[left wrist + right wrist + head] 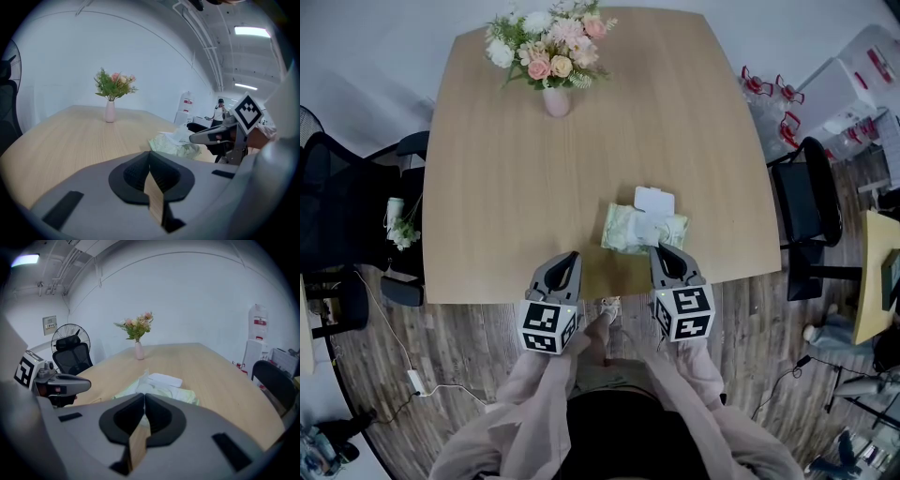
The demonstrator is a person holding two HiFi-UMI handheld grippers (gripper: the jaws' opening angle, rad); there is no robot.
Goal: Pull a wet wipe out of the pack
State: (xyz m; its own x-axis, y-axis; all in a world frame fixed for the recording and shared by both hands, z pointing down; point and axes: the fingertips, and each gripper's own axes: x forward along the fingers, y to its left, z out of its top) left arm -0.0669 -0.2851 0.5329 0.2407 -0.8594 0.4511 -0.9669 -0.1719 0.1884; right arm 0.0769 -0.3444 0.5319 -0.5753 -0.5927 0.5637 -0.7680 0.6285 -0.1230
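Observation:
A pale green wet wipe pack (623,230) lies near the front edge of the wooden table (506,187), its white lid (654,200) flipped open toward the far side. A white wipe (651,228) pokes up from the opening. My right gripper (659,247) has its tips at that wipe and is shut on it; in the right gripper view the wipe (143,377) rises just beyond the closed jaws of the right gripper (144,397). My left gripper (573,255) hovers over the table edge left of the pack, shut and empty. In the left gripper view the pack (171,146) lies ahead to the right.
A pink vase of flowers (555,98) stands at the table's far side. A black office chair (328,187) sits to the left and another (811,202) to the right. The person's legs are below the front edge.

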